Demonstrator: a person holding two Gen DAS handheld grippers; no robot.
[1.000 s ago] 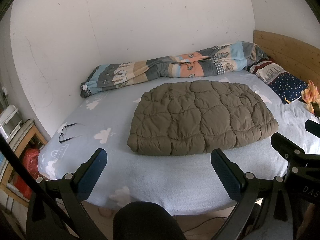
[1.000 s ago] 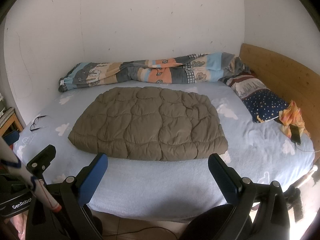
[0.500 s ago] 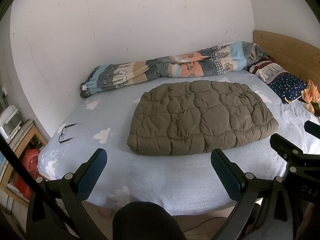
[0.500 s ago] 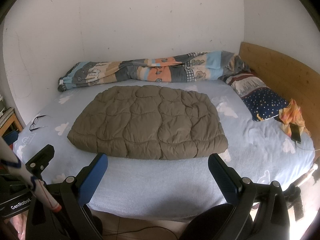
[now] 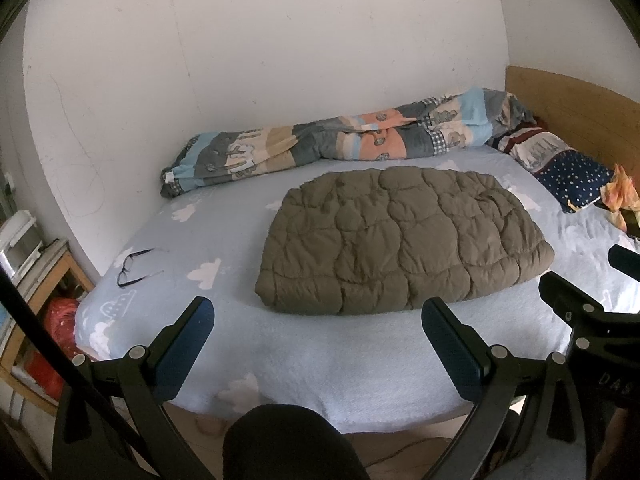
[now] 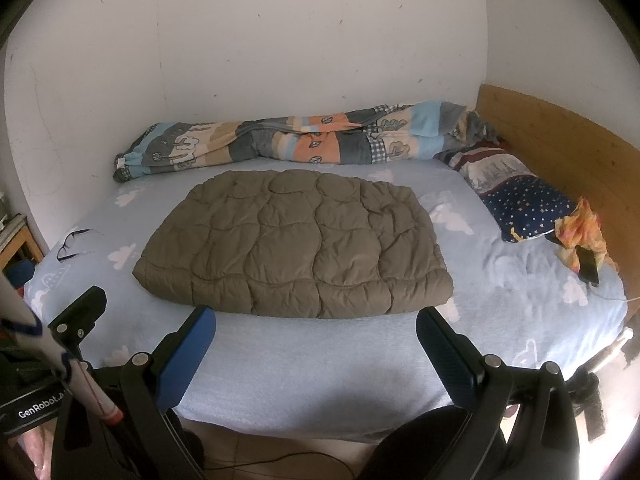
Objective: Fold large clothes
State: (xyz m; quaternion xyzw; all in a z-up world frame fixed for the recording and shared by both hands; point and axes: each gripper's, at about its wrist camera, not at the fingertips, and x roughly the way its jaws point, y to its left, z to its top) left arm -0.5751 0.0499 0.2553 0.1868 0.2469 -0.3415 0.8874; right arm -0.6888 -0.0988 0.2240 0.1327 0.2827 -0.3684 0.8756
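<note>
Jacket (image 5: 404,240), olive and quilted, is lying folded flat in the middle of the blue cloud-print bed (image 5: 320,360), with the left gripper (image 5: 316,344) and right gripper (image 6: 314,344) both hovering spread wide over the near bed edge, gripping and touching nothing. Nothing is looking different from a second ago beyond the faintest camera drift. Glasses (image 5: 134,266) are resting near the bed's left corner and a striped duvet (image 5: 328,142) is lying along the wall, while only the right view is showing the phone (image 6: 588,268) by the pillow (image 6: 524,200).
</note>
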